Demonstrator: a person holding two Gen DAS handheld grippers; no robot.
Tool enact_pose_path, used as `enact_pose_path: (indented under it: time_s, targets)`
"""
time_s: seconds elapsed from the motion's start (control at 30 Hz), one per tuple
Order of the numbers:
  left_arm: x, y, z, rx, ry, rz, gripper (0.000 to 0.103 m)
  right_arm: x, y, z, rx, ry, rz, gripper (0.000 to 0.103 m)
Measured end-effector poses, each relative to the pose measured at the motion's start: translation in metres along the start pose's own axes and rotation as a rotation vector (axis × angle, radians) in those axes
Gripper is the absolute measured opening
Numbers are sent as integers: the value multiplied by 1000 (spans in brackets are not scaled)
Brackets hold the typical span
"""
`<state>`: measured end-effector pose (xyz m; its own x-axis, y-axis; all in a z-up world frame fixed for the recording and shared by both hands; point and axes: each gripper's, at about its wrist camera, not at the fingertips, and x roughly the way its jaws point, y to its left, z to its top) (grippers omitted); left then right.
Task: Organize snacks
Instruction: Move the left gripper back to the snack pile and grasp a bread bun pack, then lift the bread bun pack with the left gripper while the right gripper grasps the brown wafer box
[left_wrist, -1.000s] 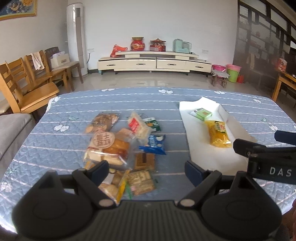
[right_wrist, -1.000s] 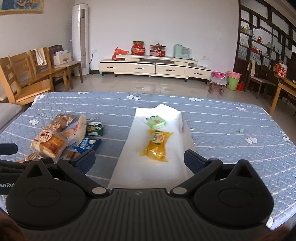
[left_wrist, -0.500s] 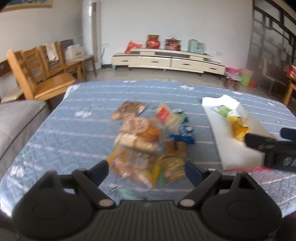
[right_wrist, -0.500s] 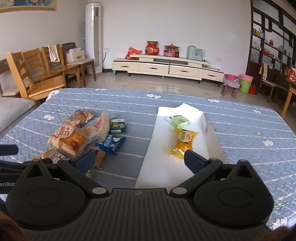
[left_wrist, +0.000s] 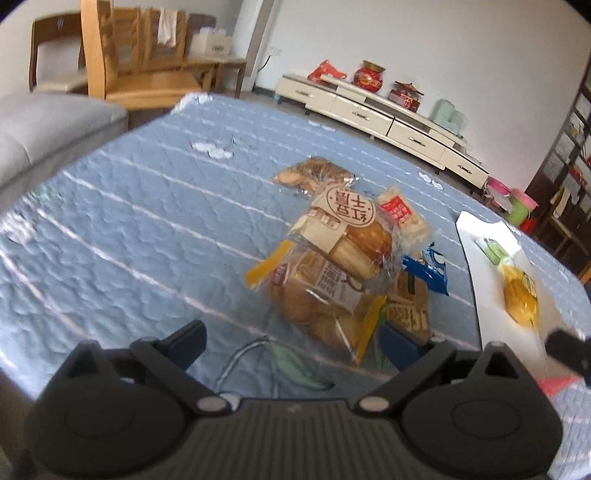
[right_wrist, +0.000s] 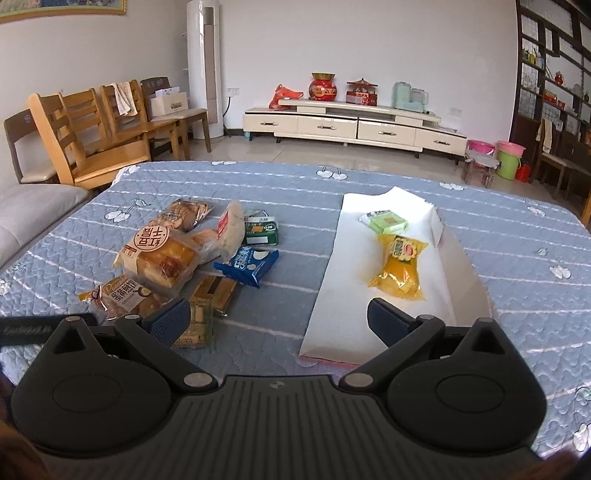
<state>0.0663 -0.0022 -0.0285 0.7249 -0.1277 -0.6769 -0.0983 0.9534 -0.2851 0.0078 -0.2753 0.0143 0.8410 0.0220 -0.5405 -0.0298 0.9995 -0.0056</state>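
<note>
Eight loose wrapped snacks heap at ten o'clock on the blue quilted tabletop (right_wrist: 369, 184); two more, a green packet (right_wrist: 388, 222) and yellow bag (right_wrist: 400, 266), lie on the white paper tray (right_wrist: 332, 295). Left gripper (left_wrist: 291, 341) jaws opening, empty, the clear bread bag (left_wrist: 325, 295) just ahead; right gripper (right_wrist: 279, 319) wide, empty. Four wooden chairs (right_wrist: 88, 136) and a cream cabinet (right_wrist: 354, 125) line the walls.

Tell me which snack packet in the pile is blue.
The crinkled blue foil packet, lying at the pile's edge nearest the white tray. The bread bags beside it are clear plastic over brown loaves; the small carton behind it is green.
</note>
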Motion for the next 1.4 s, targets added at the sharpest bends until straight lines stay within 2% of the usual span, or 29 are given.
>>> enact_pose_path:
  time_s: [0.23,0.33,0.43,0.47,0.6,0.7,0.9,1.03,1.27,1.3,1.33,1.4]
  targets:
    - [48,-7,12,-85,20,3,100,6,-4,-2,-8,4,17,103]
    - [60,-17,18,-59,-3,13,99,11,-6,-3,-9,8,11,103]
    - [62,-22,19,-20,-27,17,67,16,-10,-5,0,19,9,103]
    - [61,-21,20,-17,-16,-28,48,18,-11,-5,4,25,8,103]
    - [46,-18,20,28,-25,-52,35,25,-10,-7,10,46,15,103]
    - [33,-12,18,59,-39,-52,30,29,-4,-10,4,61,52,103]
    - [5,2,14,144,-76,-19,26,41,19,-16,-34,108,150,103]
    - [-4,16,16,143,-87,-17,25,57,38,-19,-72,149,182,103]
    - [-13,24,16,162,-109,-4,24,96,63,-21,-60,212,157,103]
    - [-14,24,15,163,-111,-6,24,99,64,-22,-61,219,155,102]
    - [-15,24,15,164,-112,-8,24,99,65,-23,-63,207,144,86]
    - [-15,24,15,164,-113,-9,24,95,67,-24,-72,191,130,67]
